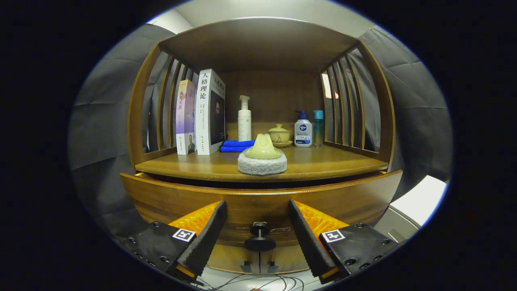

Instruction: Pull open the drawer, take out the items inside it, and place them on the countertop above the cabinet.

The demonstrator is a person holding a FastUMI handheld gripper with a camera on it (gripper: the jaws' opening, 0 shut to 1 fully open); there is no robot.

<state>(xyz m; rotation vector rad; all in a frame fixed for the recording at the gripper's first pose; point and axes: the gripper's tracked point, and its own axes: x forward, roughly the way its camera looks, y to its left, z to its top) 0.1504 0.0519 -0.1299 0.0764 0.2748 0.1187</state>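
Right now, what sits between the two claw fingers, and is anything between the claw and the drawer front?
In the gripper view the open claw has the drawer's knob between its fingers, untouched. Nothing else lies between it and the drawer front.

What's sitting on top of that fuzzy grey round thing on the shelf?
A pale yellow cone-shaped handle sits on the grey scrub pad, covering its middle. The open gripper flanks the drawer knob below. The drawer front hides the drawer's contents.
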